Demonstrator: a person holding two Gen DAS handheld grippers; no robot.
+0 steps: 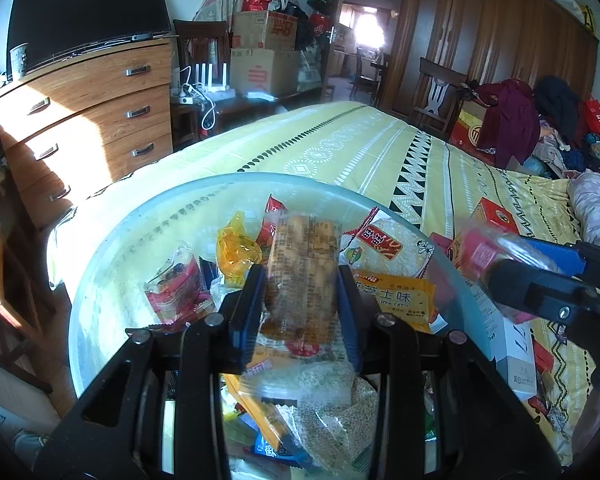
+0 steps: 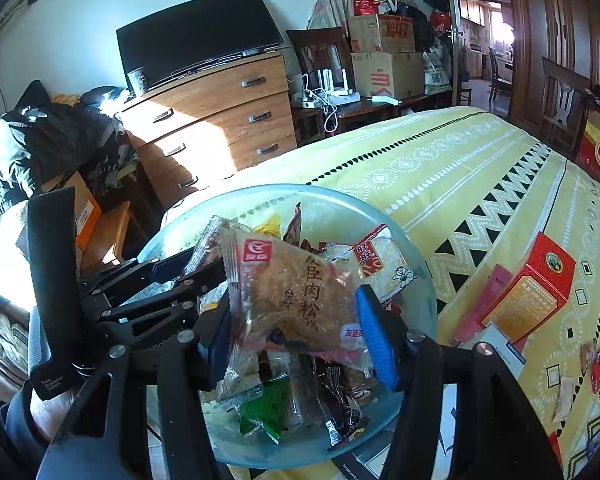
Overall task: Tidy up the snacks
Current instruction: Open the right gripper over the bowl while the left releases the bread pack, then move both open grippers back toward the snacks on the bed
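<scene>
A clear glass bowl (image 1: 140, 216) sits on the yellow patterned bedspread (image 1: 360, 148) and holds several wrapped snacks. Above it, my left gripper (image 1: 300, 276) is shut on a long brown snack packet (image 1: 304, 248) that stands upright between the blue pads. In the right wrist view, my right gripper (image 2: 294, 300) has a clear meat-floss cake packet (image 2: 288, 280) with a red logo between its pads, over the bowl (image 2: 420, 280), and both pads touch it. The left gripper (image 2: 196, 268) shows at the left of that view. The right gripper (image 1: 500, 264) appears blurred at the right of the left wrist view.
A red box (image 2: 536, 292), a white box (image 1: 516, 356) and loose snack packets (image 2: 598, 364) lie on the bed right of the bowl. A wooden dresser (image 1: 100, 112) with a TV stands beyond the bed's far edge. Clothes (image 1: 516, 120) are piled at the far right.
</scene>
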